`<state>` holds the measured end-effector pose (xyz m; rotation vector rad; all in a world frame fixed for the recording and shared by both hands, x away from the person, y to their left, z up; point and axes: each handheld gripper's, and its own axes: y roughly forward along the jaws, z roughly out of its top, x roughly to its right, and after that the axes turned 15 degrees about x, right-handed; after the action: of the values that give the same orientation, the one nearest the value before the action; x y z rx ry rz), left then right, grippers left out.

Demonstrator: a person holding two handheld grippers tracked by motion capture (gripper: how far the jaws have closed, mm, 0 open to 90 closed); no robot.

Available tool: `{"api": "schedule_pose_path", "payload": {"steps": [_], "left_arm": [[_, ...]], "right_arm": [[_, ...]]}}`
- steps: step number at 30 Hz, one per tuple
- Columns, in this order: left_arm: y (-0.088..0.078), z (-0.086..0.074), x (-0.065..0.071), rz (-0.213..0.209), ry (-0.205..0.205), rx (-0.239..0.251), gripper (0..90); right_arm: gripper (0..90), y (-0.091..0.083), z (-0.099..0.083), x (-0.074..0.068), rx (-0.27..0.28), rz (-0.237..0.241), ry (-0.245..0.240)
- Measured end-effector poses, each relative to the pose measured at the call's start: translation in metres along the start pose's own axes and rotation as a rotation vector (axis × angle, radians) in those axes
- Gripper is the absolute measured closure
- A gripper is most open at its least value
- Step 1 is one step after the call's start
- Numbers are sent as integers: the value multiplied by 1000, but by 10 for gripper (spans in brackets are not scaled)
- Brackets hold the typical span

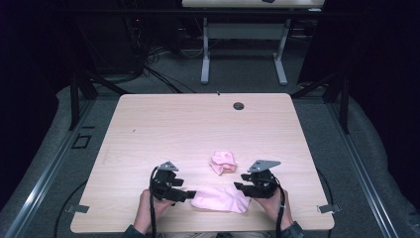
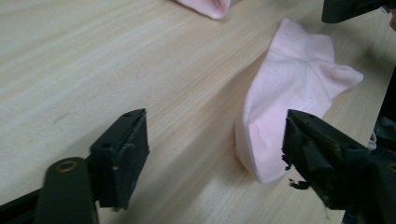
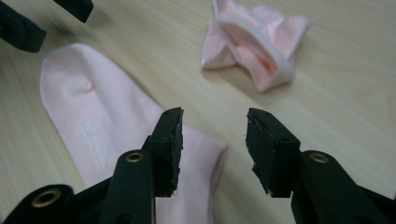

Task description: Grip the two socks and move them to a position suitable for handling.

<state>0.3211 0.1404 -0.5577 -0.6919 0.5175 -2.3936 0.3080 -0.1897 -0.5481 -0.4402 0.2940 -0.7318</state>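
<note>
Pink socks: two; flat sock (image 1: 220, 200) lying near the table (image 1: 148, 129) front edge; crumpled sock (image 1: 222, 162) just behind it.

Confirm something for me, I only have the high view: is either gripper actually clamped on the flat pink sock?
Observer: No. In the left gripper view the left gripper stands open, the flat pink sock beside its far jaw, pads off it.
Operator: And the right one?
Observer: The right gripper is open too, hovering over one end of that sock; nothing between the pads.
Operator: Second sock looks like a blob from up here.
Observer: The right gripper view shows the crumpled sock folded on itself, its white-edged opening turned up, lying apart from the flat one.
</note>
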Motion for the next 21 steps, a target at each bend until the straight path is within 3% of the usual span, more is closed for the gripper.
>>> {"api": "schedule_pose_path", "payload": {"steps": [5, 9, 11, 13, 21], "left_arm": [[1, 11, -7, 23, 3, 8, 159], [8, 26, -12, 19, 2, 16, 171], [12, 35, -15, 6, -3, 13, 177], [19, 46, -18, 17, 5, 13, 193], [64, 89, -28, -1, -40, -66, 282]], "right_arm": [[515, 15, 25, 9, 21, -21, -39], [540, 35, 30, 26, 16, -50, -2], [541, 42, 28, 33, 0, -39, 27], [546, 47, 26, 37, 6, -23, 55], [631, 55, 24, 41, -33, -19, 34]]}}
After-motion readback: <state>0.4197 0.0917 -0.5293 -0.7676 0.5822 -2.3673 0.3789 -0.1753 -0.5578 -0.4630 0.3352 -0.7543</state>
